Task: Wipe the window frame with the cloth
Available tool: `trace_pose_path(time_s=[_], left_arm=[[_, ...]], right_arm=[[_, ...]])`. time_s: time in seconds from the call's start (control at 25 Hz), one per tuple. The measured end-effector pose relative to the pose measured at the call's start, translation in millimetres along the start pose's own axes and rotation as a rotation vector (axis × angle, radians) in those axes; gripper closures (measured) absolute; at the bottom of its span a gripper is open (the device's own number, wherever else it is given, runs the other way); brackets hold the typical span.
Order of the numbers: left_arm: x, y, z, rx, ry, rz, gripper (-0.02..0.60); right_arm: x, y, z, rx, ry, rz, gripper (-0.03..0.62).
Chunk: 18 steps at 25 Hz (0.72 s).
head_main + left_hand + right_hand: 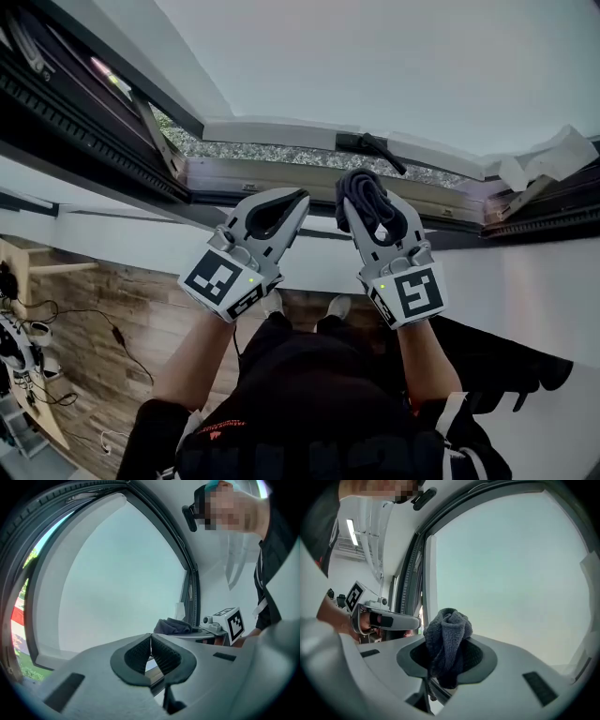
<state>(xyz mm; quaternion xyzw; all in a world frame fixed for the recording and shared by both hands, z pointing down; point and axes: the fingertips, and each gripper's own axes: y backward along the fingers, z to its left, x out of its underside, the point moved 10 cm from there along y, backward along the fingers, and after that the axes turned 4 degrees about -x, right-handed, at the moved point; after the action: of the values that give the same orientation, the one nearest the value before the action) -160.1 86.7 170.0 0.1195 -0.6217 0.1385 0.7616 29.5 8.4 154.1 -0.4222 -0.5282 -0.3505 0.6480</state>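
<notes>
The dark grey cloth [364, 195] is bunched between the jaws of my right gripper [367, 208], which is shut on it just below the window frame's lower rail [281, 174]. In the right gripper view the cloth [448, 637] stands up out of the gripper [449, 657] in front of the pale pane. My left gripper [279, 208] is beside it to the left, shut and empty, its pads meeting [151, 644]. The left gripper view also shows the cloth [171, 625] and the dark frame upright [188, 581].
A black window handle [371, 146] sits on the sash above the right gripper. Crumpled white sheeting [551, 156] hangs at the frame's right end. Below are a wooden floor with cables [89, 328] and the person's shoes [302, 305].
</notes>
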Motion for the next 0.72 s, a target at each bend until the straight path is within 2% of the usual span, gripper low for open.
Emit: trace_pose_path(time_s=[0.36, 0.72], left_arm=[[28, 59, 46, -0.127, 0.056, 0.03, 0.561], [54, 117, 92, -0.238, 0.091, 0.056, 0.56]], right_arm=[[16, -65, 46, -0.113, -0.009, 0.051, 0.487], [32, -128, 90, -0.185, -0.017, 0.085, 0.487]])
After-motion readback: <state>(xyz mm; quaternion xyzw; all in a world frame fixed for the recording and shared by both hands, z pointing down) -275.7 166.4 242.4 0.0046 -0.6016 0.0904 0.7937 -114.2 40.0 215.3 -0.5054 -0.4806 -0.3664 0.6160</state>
